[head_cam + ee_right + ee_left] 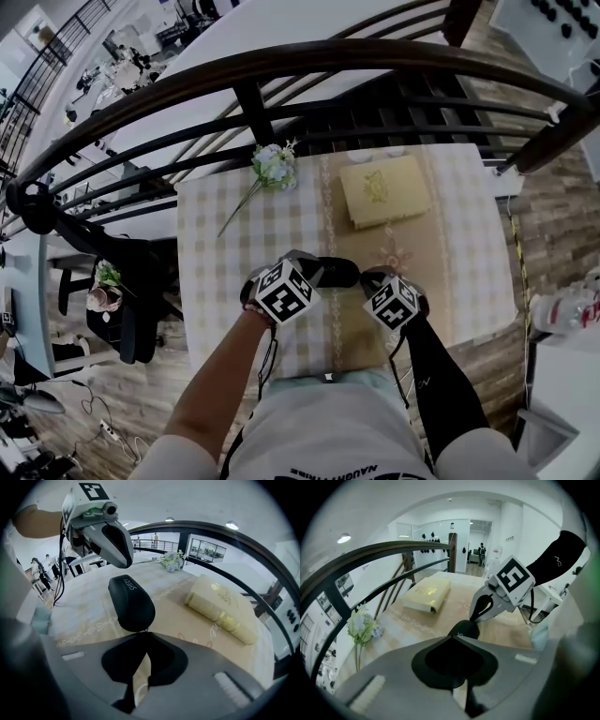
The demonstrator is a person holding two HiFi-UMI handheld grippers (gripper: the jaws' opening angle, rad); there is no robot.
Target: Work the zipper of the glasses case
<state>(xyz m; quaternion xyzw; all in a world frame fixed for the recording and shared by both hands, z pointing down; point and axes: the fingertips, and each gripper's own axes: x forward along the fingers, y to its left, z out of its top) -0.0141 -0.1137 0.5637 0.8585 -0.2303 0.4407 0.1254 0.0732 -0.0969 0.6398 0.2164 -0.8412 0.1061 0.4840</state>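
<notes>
Small table (225, 272) with checked cloth, set against a dark curved railing (281, 61). Cream book (384, 190) upper right, flowers (274, 167) upper left. Black glasses case (336, 273) lies at frame centre. Left gripper (452, 638): jaws together, tips at one end of the case. Right gripper (145, 633): jaws together at the other end. Hold on the zipper too small to resolve.

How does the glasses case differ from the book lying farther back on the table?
Colour: the glasses case is black; the book is cream with gold decoration.
Shape: the case is a rounded oblong; the book is a flat rectangle.
Contact: the left gripper and right gripper, both shut, meet the case's ends; nothing touches the book.
Both lie flat on the same table.
</notes>
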